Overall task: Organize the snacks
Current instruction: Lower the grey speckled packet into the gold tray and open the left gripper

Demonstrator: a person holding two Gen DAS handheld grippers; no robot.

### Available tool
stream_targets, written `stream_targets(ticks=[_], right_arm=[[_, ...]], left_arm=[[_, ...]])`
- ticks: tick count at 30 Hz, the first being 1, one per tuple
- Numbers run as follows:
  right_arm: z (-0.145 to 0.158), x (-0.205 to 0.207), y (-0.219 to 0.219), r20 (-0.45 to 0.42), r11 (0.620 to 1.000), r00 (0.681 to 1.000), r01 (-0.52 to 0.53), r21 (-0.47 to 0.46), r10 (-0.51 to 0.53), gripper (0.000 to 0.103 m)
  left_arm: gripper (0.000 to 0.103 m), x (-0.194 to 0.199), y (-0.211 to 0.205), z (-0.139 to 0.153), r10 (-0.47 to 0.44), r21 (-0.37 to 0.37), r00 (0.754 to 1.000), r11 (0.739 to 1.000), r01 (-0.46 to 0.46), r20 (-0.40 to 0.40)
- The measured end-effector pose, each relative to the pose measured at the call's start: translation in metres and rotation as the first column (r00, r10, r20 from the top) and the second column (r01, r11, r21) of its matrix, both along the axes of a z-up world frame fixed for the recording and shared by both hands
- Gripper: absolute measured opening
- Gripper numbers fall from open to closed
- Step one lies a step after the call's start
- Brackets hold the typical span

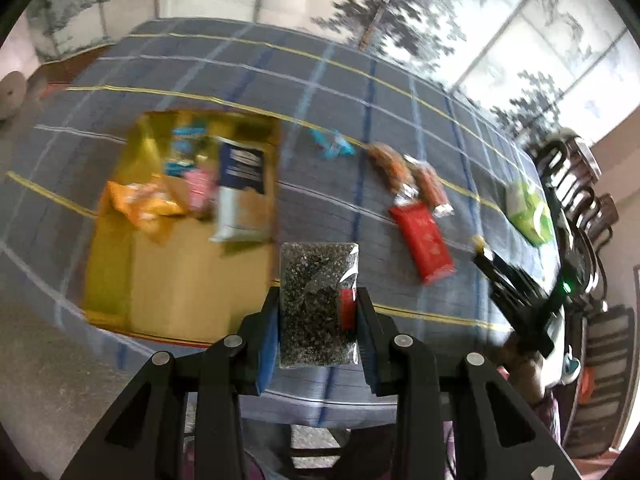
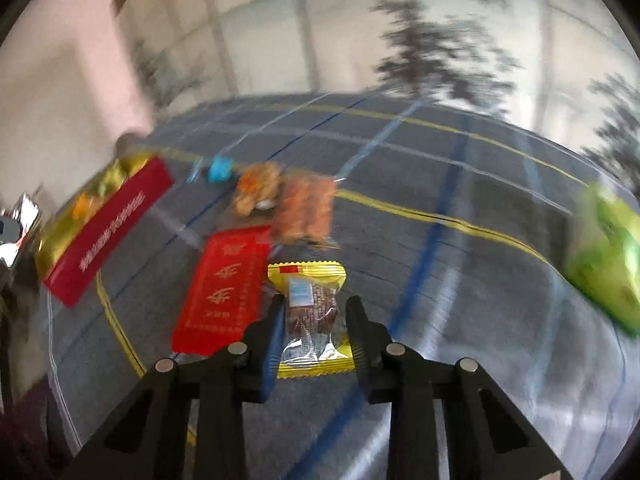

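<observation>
In the left wrist view my left gripper is shut on a clear packet of dark speckled snack with a small red label, held above the table's near edge. To its left stands an open gold box with several snack packets inside. My right gripper is shut on a yellow-edged packet with a brown snack showing through, low over the cloth. Beside it lies a red packet. The right gripper also shows in the left wrist view, right of the red packet.
Loose on the grey-blue plaid cloth lie two orange packets, a blue candy and a green packet. Dark chairs stand at the table's right end. The gold box has a red side.
</observation>
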State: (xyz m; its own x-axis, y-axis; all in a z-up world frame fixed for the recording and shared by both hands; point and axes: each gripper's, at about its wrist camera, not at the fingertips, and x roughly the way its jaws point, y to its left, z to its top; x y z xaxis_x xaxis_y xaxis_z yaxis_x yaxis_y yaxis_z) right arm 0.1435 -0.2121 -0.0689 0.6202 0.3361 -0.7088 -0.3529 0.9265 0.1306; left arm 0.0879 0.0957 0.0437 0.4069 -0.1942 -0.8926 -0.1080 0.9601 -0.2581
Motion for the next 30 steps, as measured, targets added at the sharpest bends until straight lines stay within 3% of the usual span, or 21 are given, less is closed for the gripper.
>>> stream_targets(ticks=[2, 8, 16, 30], right_arm=[[0.003, -0.014, -0.013, 0.014, 0.997, 0.997, 0.080, 0.022, -0.081, 0.030], [0.004, -0.025, -0.036, 0.026, 0.981, 0.984, 0.175, 0.082, -0.178, 0.030], [0.004, -0.025, -0.040, 0.021, 0.977, 0.981, 0.189, 0.094, -0.192, 0.030], [0.002, -0.023, -0.039, 0.009, 0.977, 0.980, 0.200, 0.079, -0.201, 0.030]], left_arm=[[0.031, -0.004, 0.016, 0.002, 0.028, 0.020, 1.000, 0.999, -0.028, 0.009], [0.031, -0.008, 0.045, -0.008, 0.071, 0.057, 0.997, 0.996, -0.071, 0.005], [0.031, -0.001, 0.075, -0.038, 0.109, 0.060, 0.994, 0.992, -0.107, -0.032], [0.031, 0.011, 0.109, -0.079, 0.146, 0.163, 0.987, 0.977, -0.134, -0.064]])
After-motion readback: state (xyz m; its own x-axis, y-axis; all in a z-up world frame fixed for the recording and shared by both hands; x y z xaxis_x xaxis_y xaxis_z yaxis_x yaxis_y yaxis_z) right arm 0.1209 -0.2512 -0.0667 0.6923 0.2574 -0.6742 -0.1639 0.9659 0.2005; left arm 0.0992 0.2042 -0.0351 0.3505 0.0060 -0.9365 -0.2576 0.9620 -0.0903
